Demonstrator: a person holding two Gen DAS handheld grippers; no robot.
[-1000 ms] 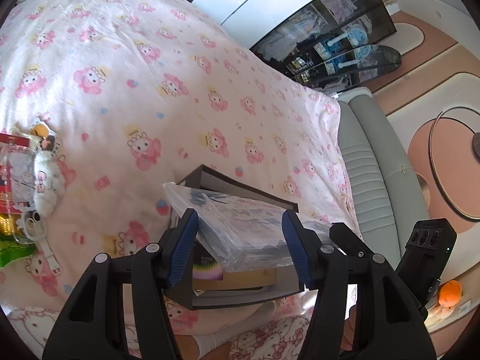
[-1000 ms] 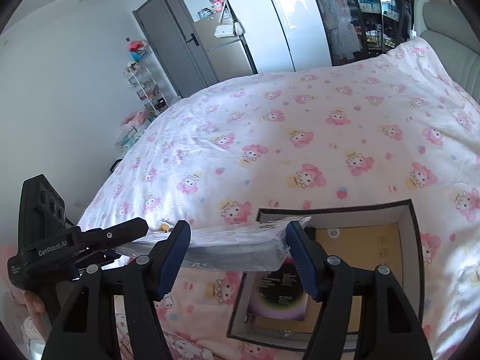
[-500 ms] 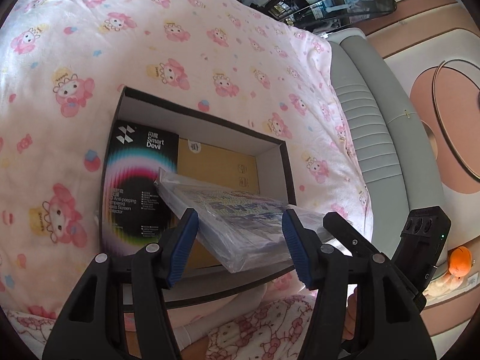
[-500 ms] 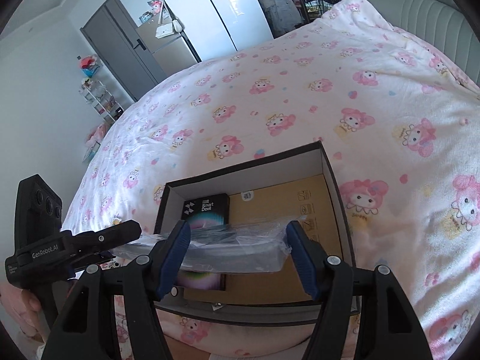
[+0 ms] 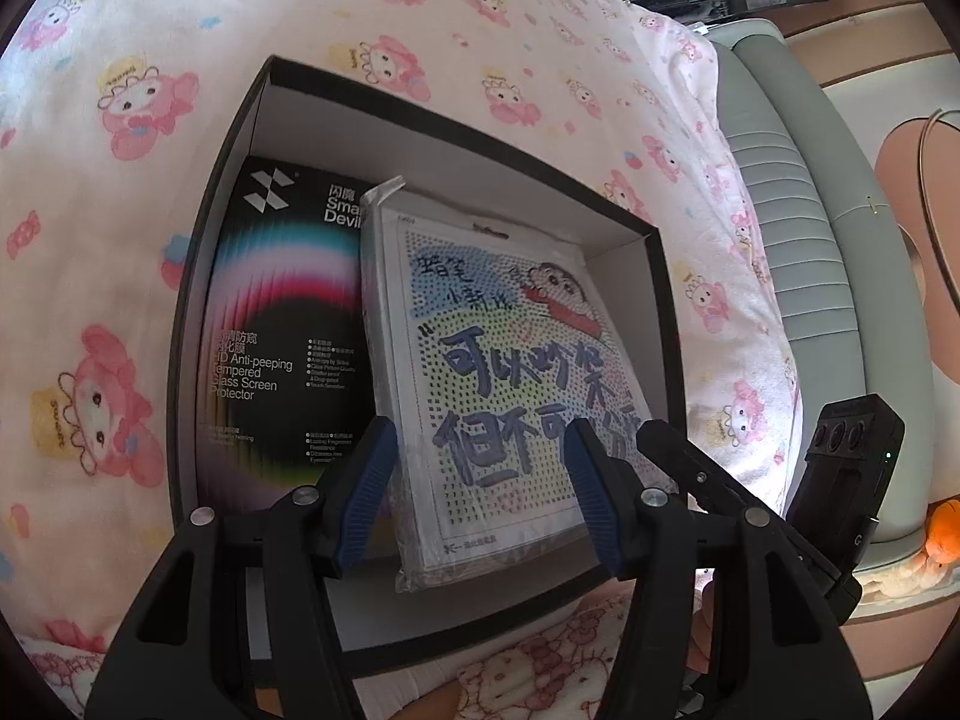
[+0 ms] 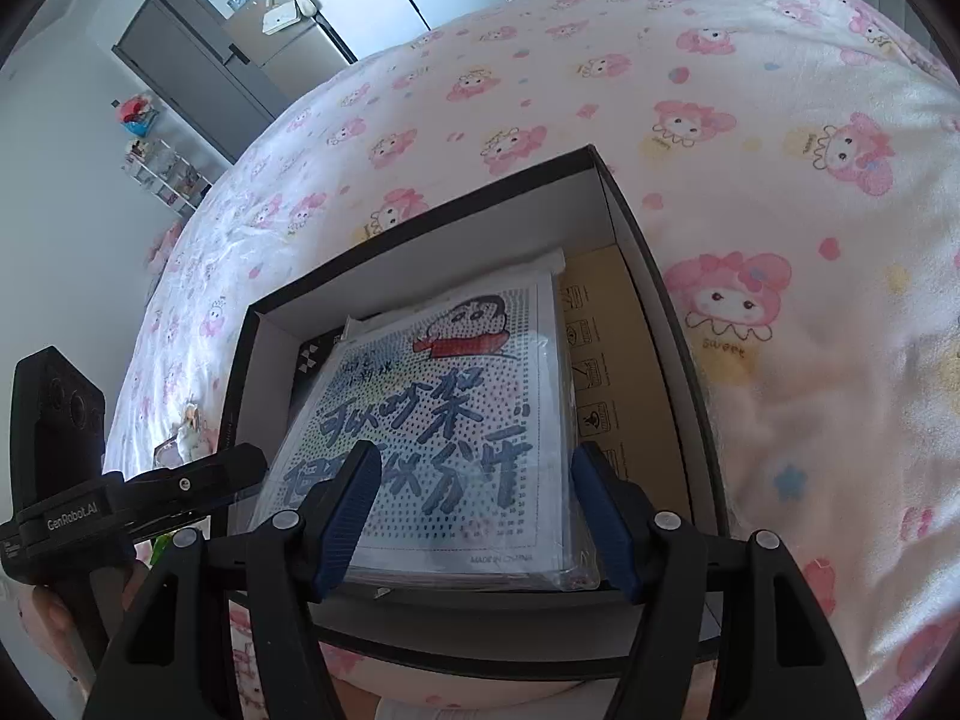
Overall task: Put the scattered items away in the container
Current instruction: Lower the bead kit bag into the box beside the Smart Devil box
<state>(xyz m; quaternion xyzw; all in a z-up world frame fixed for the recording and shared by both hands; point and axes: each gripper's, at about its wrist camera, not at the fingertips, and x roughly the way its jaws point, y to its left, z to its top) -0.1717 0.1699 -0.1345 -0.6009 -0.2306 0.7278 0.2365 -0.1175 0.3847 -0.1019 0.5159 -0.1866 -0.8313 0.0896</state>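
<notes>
Placing step: the bagged picture kit [image 5: 504, 360] lies in the box [image 5: 252, 96] ahead of both claws, overlapping the black packet [image 5: 282, 324]. Left claw [image 5: 480, 498] and right claw [image 6: 474, 510] gape, holding nothing. Next, back out; fetch another item.

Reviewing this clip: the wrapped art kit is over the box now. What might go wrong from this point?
1. The kit lies tilted, overlapping the screen protector; released so, it may settle askew against the box wall.
2. Both grippers, left and right, look open around its near edge, so the slippery wrap could slide or snag on the fingers when they pull away.
</notes>
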